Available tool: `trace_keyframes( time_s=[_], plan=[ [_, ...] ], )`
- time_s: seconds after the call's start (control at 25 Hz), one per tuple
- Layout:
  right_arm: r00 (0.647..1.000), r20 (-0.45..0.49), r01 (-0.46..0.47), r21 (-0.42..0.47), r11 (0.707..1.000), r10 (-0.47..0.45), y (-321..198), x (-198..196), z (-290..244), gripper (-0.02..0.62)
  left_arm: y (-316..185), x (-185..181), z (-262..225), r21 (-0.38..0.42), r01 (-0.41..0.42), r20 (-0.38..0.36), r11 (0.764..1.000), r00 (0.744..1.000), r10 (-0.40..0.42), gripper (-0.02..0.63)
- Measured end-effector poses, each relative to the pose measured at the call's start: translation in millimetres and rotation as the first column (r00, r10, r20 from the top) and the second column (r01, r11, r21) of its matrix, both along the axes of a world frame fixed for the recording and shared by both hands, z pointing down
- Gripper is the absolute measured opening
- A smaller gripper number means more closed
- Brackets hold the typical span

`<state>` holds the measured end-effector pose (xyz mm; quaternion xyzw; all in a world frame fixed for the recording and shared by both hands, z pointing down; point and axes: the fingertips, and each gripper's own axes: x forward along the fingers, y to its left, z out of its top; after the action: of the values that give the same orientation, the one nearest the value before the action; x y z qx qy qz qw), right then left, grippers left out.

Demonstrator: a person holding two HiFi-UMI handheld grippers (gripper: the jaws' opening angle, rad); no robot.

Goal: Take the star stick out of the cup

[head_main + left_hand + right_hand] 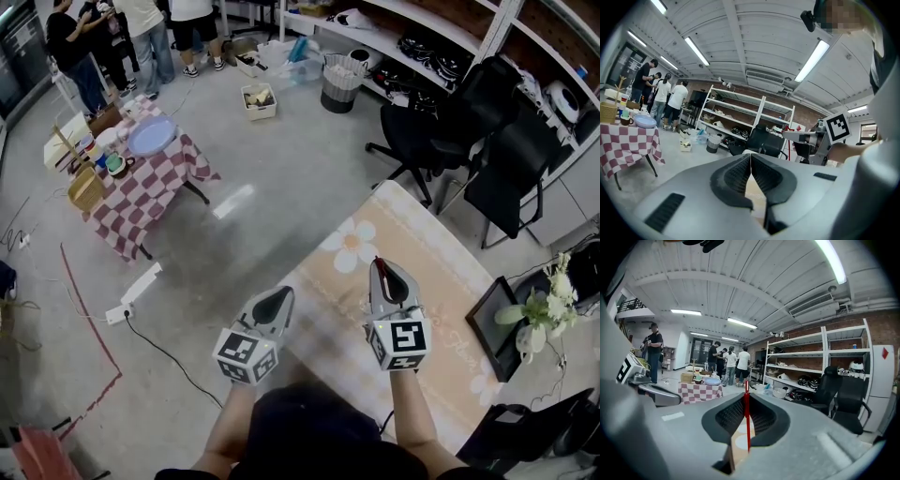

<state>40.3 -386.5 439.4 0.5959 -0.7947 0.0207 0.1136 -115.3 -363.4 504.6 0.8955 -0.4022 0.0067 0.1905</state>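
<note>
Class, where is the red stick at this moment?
The red stick is clamped upright between the jaws of the right gripper. In the head view, that is right of centre, over the flowered tablecloth.
</note>
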Motion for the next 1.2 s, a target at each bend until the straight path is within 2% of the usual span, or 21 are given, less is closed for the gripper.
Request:
trace_keyframes(
  time_s=[0.76, 1.2],
  plan=[
    [0.993, 0.079, -0.094, 0.111, 0.989, 0.086, 21.2, 41.3, -32.0, 0.015, 20.4, 24.0, -17.5, 0.042, -0.049, -0.004, 0.998, 0.999, 0.049, 0.011],
    [0.982, 0.166, -0.127, 0.199, 0.972, 0.094, 41.6, 51.5, -66.2, 0.015, 39.5, 36.6, -28.9, 0.068, -0.077, 0.003, 0.995, 0.997, 0.077, 0.011]
  ],
)
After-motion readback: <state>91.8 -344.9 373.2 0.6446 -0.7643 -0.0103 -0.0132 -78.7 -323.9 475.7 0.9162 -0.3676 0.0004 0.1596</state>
